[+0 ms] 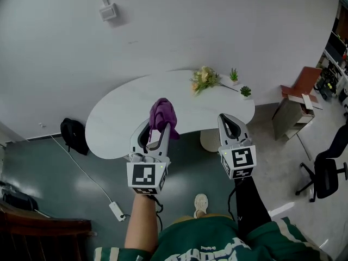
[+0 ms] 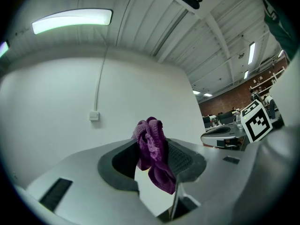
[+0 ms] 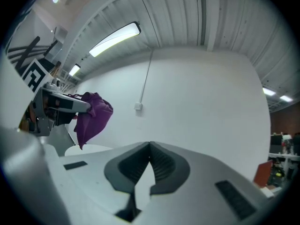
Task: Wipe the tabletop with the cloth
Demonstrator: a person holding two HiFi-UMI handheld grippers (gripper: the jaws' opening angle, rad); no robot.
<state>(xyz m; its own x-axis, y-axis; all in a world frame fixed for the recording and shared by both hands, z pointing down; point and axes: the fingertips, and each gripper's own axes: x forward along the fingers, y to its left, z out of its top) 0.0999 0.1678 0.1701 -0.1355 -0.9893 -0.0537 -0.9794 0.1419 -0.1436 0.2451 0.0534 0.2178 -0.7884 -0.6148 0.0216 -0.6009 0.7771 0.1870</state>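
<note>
- White wall [image 1: 163, 26] backs a rounded white table [image 1: 119, 129]; a small wall box [image 1: 107, 11] with a conduit is fixed above it.
- At the table's far edge lie a bunch of flowers [image 1: 204, 79] and two small potted plants [image 1: 233, 75] [image 1: 246, 92], all well away from the grippers.
- A black backpack [image 1: 73, 135] rests on the grey floor beside the table's left end, and a power strip [image 1: 117, 211] with its cable lies nearer the person.
- The left gripper [image 1: 157, 128] is clamped on a purple cloth [image 1: 162, 115]. In the left gripper view the cloth [image 2: 152, 153] is bunched between the jaw pads, with a fold sticking up and another hanging below.
- From the right gripper view the cloth [image 3: 91, 116] hangs in the air, clear of the tabletop.
- The right gripper [image 1: 227, 118] is raised beside the left one. Its jaws [image 3: 150, 146] meet at the tips, with nothing between them.
- An office chair [image 1: 326, 170] and a brown cabinet [image 1: 296, 105] stand off to the right.
</note>
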